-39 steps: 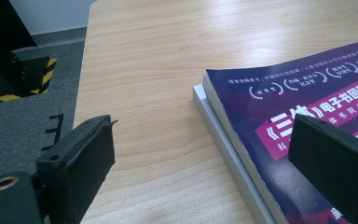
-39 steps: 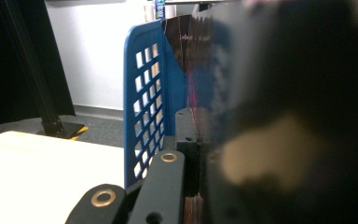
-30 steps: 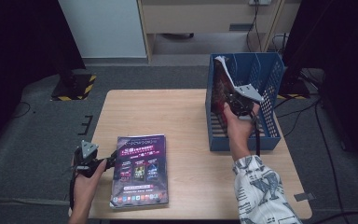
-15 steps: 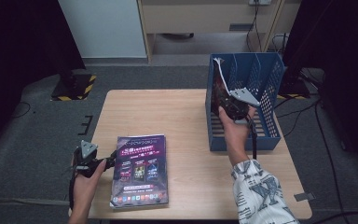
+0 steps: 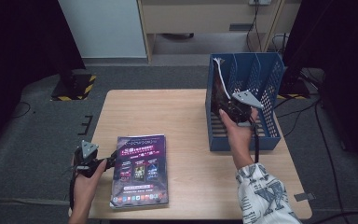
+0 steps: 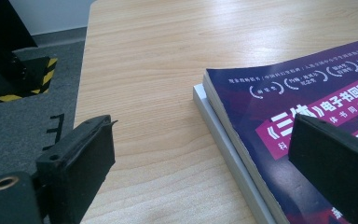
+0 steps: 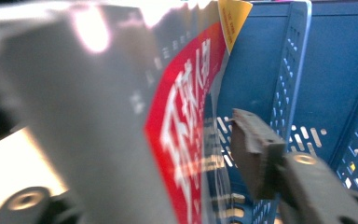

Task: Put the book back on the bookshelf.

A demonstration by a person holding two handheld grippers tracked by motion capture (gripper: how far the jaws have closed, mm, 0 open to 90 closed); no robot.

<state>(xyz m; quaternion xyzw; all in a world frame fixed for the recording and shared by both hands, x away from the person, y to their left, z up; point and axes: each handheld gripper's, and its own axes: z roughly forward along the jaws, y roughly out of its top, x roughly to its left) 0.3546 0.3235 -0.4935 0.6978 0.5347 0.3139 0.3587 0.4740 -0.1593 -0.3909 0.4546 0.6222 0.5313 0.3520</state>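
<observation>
My right gripper (image 5: 230, 108) has just been opening, releasing the upright magazine (image 7: 186, 116) (leftmost slot) in the blue rack (image 5: 265, 84); the remaining book (image 5: 140, 170) lies flat beside my open left gripper (image 5: 109, 158).

Blurred and cut-off bits
Magazine (image 7: 121, 116) cover blurred, hides the right gripper's left jaw — book (image 6: 307, 116) cut off at the frame's right edge.

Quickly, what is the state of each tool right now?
Left tool: open, holding nothing, beside the purple book.
Right tool: jaws have just been opening, pads off the magazine standing in the blue rack.
</observation>
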